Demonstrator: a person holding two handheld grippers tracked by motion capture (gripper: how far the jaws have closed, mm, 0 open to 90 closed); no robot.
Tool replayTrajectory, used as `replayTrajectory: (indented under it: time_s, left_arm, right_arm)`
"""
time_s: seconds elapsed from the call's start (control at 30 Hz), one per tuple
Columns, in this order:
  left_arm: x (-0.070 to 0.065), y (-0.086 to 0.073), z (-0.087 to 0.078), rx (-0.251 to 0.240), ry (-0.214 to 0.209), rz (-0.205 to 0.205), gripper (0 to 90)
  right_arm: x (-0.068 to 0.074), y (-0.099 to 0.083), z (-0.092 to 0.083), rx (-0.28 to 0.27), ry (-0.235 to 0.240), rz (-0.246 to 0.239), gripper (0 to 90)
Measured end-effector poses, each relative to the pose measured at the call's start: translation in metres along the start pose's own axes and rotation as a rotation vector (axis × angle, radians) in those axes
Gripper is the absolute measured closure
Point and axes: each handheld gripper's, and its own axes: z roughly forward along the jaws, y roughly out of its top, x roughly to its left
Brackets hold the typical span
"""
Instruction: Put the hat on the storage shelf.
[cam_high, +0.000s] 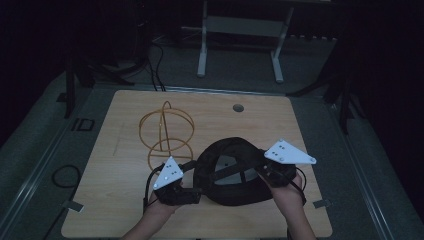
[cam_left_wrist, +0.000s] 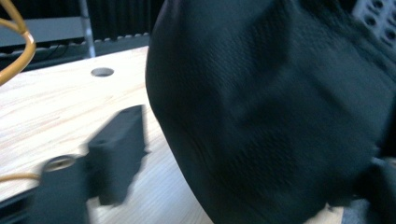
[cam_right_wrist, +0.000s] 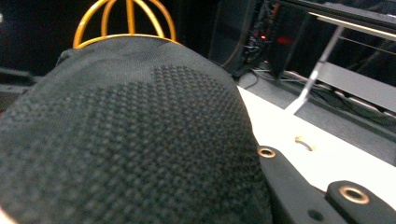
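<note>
A black knit cap (cam_high: 232, 172) lies near the front of the wooden table (cam_high: 115, 210), its inside turned upward. My right gripper (cam_high: 261, 172) is shut on the cap's right rim; in the right gripper view the cap's fabric (cam_right_wrist: 130, 140) covers one jaw, and the other black finger (cam_right_wrist: 299, 191) lies beside it. My left gripper (cam_high: 196, 192) is at the cap's left edge. In the left gripper view the cap (cam_left_wrist: 271, 107) sits between the jaws, with a gap of bare table between the left finger (cam_left_wrist: 116, 154) and the fabric.
A gold wire stand (cam_high: 167, 132) rises just behind and to the left of the cap. A round hole (cam_high: 238, 107) sits at the table's far side. Beyond the table stands a grey metal frame (cam_high: 240, 45), and cables (cam_high: 65, 176) lie on the floor at left.
</note>
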Motion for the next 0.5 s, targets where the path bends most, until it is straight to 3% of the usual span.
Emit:
replayTrajectory:
  time_s: [0.1,0.17,0.27,0.33,0.43,0.5]
  left_arm:
    - [0.0,0.002,0.001,-0.01,-0.01,-0.004,27.7]
    - [-0.001,0.003,0.001,-0.035,0.011,-0.004,35.5]
    - [-0.002,0.007,0.0,-0.051,0.031,-0.009,53.1]
    - [-0.003,0.01,0.001,-0.046,0.079,-0.003,65.9]
    - [-0.004,0.012,0.002,-0.051,0.107,-0.005,85.7]
    - [-0.005,0.014,0.003,-0.052,0.106,-0.004,88.1]
  right_arm:
    - [0.001,-0.001,-0.001,-0.001,0.011,-0.01,89.2]
    - [0.001,-0.003,-0.003,-0.005,0.025,-0.012,89.2]
    - [0.002,-0.006,-0.002,0.007,0.031,-0.029,89.2]
    - [0.003,-0.008,-0.001,0.012,0.029,-0.034,89.1]
    - [0.004,-0.01,-0.001,0.017,0.032,-0.029,89.1]
    - [0.005,-0.011,-0.001,0.02,0.032,-0.03,89.1]
